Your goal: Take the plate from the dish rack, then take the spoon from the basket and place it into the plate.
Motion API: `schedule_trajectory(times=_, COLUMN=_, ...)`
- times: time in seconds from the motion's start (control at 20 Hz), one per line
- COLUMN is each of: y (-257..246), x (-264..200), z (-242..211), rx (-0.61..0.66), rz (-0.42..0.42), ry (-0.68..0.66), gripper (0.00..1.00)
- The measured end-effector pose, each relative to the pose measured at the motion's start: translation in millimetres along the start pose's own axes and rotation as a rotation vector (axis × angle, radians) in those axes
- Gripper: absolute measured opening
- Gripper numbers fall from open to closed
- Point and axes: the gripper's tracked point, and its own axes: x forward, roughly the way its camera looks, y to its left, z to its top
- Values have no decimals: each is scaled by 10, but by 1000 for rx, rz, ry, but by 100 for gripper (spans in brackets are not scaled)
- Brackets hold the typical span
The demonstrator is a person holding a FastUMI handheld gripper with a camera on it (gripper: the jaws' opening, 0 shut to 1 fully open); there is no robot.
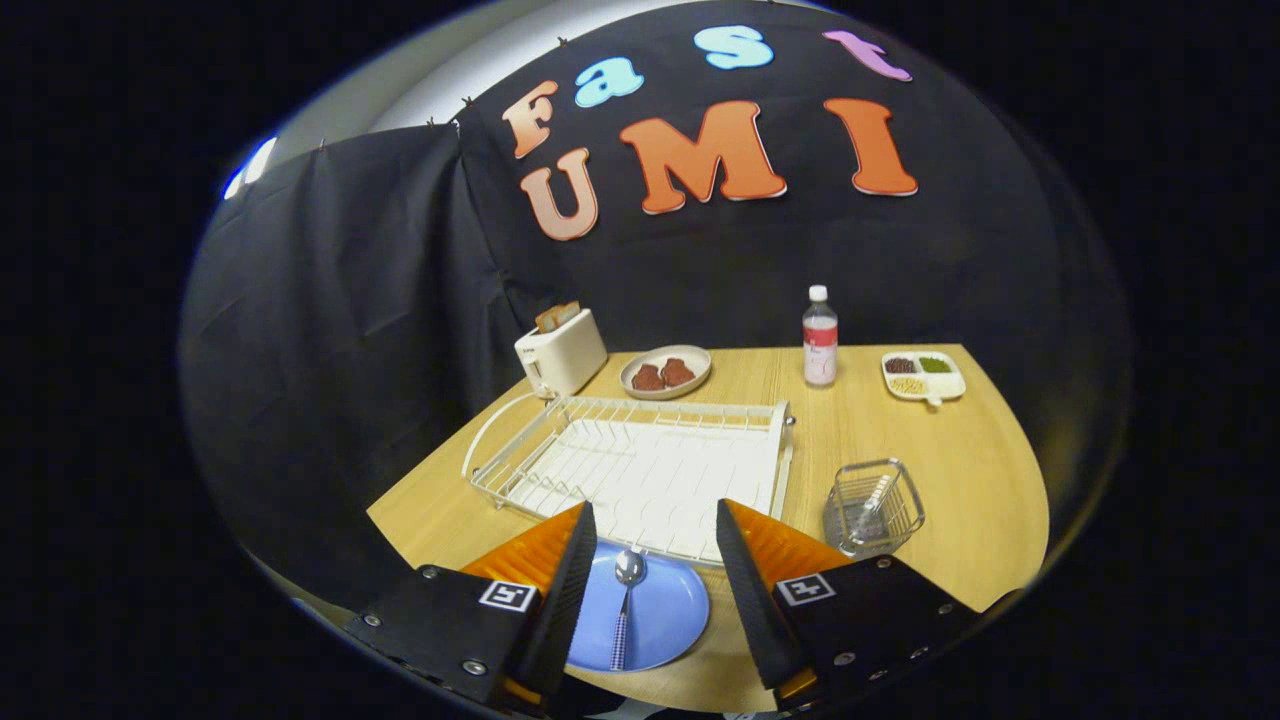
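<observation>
Gripper (pixel 650 570) held wide open w/ nothing gripped, spoon (pixel 625 600) laid in blue plate (pixel 670 615) between fingers at near table edge, dish rack (pixel 640 465) just beyond, wire basket (pixel 873 507) set to right.

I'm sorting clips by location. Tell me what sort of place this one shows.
Probably a mock kitchen set in a booth, not a real home: a wooden table before a black cloth wall carries a toaster and dish rack. The open gripper hangs over a spoon on a blue plate.
</observation>
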Motion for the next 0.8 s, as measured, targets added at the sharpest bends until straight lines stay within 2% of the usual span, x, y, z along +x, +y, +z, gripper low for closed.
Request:
schedule_trajectory(times=0.1, y=-30, x=-61, z=375, rx=-26, rz=-30, ry=-81, gripper=82)
schedule_trajectory(times=0.3, y=-52, x=-188, z=1006, rx=-48, rz=-66, ry=-222, gripper=92)
schedule_trajectory(times=0.65, y=-65, x=-395, z=1710, rx=-54, rz=-114, ry=-333, gripper=97)
schedule_trajectory(times=0.8, y=-81, x=-483, z=1971, rx=-99, rz=-144, ry=-381, gripper=97)
